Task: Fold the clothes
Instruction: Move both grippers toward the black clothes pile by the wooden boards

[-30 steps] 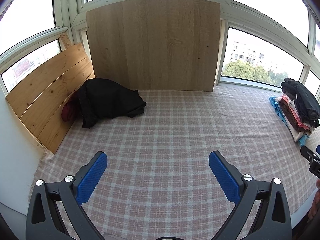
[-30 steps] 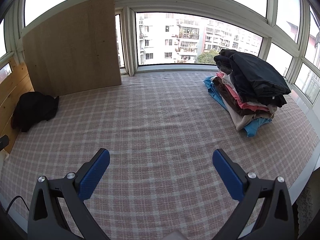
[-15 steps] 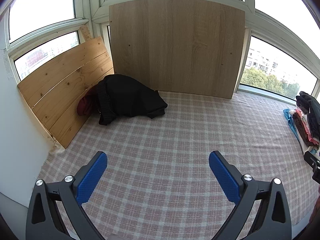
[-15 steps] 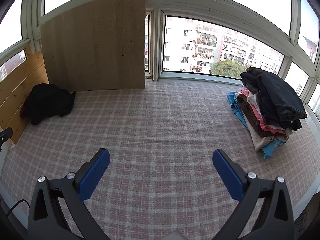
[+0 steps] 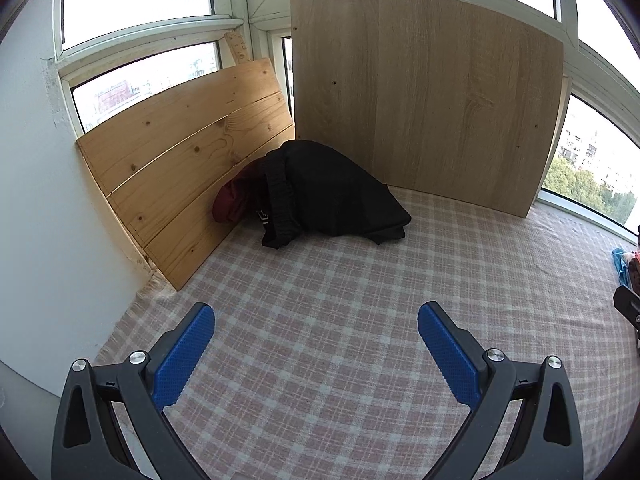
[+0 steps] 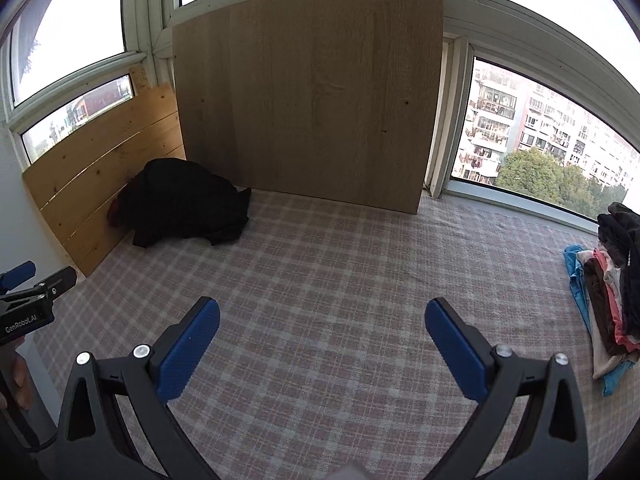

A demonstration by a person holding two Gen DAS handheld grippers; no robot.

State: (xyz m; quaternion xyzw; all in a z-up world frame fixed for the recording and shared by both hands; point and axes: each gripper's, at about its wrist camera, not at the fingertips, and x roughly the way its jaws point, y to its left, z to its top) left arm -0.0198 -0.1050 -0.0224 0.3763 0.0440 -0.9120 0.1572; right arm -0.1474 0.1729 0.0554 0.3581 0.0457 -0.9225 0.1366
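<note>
A crumpled black garment (image 5: 336,196) lies in a loose heap in the far left corner, its ribbed waistband (image 5: 280,208) turned toward the front. A dark red garment (image 5: 230,206) is bunched just beside it, touching it. At the right edge, a stack of folded clothes (image 6: 608,300) sits well apart from them, dark pieces on top, pink, brown, cream and blue below.

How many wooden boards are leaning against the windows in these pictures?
2. The slatted plank board leans at the left side, behind the black garment. The large smooth board stands against the back window, right of it. A thin strip pokes up behind the plank board.
</note>
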